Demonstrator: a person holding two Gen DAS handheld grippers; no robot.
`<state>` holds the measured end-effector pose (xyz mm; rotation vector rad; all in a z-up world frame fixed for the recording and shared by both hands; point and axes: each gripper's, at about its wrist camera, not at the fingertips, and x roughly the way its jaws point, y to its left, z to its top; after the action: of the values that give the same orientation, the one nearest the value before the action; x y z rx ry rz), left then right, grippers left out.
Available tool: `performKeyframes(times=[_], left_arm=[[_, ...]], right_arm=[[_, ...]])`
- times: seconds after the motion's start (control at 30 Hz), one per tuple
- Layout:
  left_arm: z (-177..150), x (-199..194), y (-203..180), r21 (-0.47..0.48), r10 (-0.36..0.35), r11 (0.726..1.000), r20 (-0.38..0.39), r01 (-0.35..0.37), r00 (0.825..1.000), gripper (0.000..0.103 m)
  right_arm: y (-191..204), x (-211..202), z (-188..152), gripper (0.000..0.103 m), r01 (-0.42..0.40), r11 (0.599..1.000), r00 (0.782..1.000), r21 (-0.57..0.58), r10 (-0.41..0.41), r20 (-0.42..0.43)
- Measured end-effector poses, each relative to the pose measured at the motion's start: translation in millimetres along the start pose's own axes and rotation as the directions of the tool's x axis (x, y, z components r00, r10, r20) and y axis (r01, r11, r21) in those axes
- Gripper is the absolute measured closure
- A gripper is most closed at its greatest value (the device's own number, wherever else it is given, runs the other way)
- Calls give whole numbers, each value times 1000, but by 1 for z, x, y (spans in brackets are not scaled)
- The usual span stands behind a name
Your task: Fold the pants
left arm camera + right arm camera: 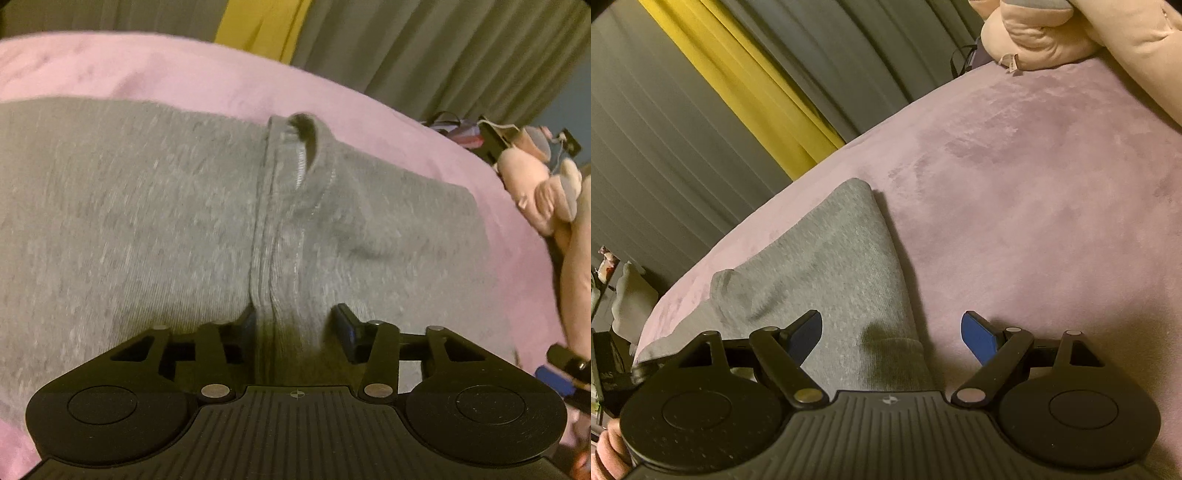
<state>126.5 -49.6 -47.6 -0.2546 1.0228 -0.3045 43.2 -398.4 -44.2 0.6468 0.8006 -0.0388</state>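
Left gripper (299, 325) sits partly open over the grey pants (147, 221), seam between its fingers, not pinched. Right gripper (892, 332) gapes wide over a cuff, gripping nothing. Pants lie on the pink blanket (1034, 184).

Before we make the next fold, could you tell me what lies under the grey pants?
The grey knit pants lie on a pink plush bed cover, which shows around their edges. Whatever sits directly beneath the fabric is covered.

Pants (147, 221) lie on blanket (184, 74), curtains (443, 55) behind.
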Motion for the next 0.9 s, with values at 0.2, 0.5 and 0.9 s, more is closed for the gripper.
performKeyframes(times=[0.2,0.5,0.9], left_arm=[[4,-4,13,-72,-25,997,4,25,1000,79],[-8,-15,18,-32,3,999,20,-3,1000,64],[-8,-10,15,-62,-31,998,29,32,999,81]], right_arm=[[21,0,-1,21,-25,995,1000,-100,25,-1],[48,28,-24,78,-21,984,998,-176,11,-56],[46,44,-25,77,-12,992,999,-122,6,-49]])
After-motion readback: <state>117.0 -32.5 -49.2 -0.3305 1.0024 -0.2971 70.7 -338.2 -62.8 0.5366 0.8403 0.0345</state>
